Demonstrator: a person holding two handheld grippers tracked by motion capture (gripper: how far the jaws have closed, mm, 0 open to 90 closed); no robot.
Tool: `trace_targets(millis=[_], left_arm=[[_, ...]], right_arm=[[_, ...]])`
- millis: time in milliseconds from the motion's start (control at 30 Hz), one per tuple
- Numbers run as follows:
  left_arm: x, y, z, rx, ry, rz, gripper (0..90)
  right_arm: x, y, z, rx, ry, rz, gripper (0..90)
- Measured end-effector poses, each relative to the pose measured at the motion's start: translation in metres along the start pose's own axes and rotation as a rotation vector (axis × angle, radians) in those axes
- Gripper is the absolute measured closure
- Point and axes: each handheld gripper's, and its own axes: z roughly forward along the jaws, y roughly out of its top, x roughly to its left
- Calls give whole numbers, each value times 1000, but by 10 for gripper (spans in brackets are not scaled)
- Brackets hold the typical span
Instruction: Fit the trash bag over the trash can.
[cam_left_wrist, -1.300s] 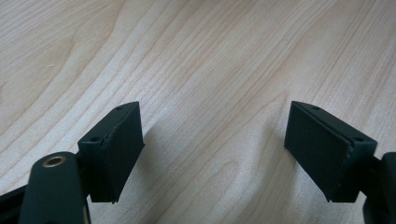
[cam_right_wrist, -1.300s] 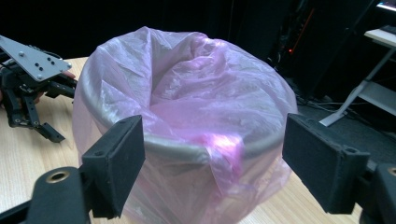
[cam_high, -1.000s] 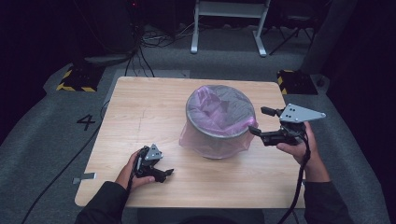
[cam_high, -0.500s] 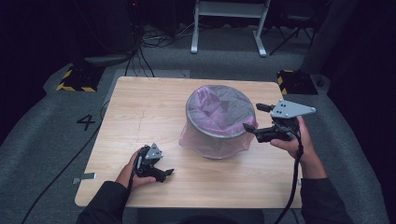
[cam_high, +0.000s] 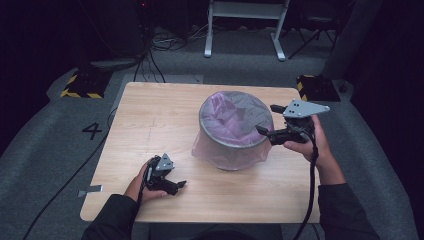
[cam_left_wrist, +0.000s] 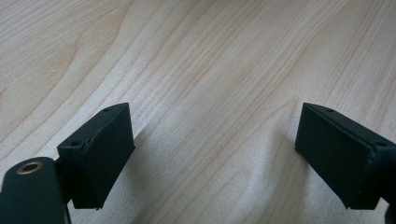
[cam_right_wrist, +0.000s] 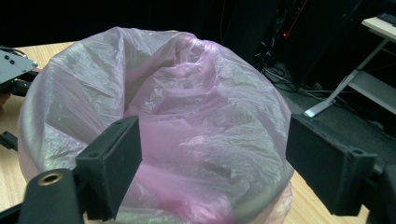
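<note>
My left gripper (cam_high: 172, 184) stays parked on the table (cam_high: 150, 125), jaws open and empty, well left of the bin (cam_high: 235, 130). My right gripper (cam_high: 267, 120) has moved in to the bin's right rim, jaws spread over the pink bag (cam_right_wrist: 187, 121); I judge a grab of the liner is next.

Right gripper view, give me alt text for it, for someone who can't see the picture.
An open right gripper, its two black jaws wide apart, points at the near rim of a round metal bin lined with a crumpled pink plastic bag. The bin stands on a wooden table; the left gripper shows at the left edge, and the background is dark.
</note>
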Motion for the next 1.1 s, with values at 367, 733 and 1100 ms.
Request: trace_targets(millis=[367,733,1100], left_arm=[[-1,0,0,3,7,-5,116],[-1,1,1,-3,7,-8,116],[-1,1,1,-3,7,-8,117]], right_arm=[[1,13,12,30,0,-32,184],[1,26,32,83,24,-66,186],[-17,32,55,124,8,-16,188]])
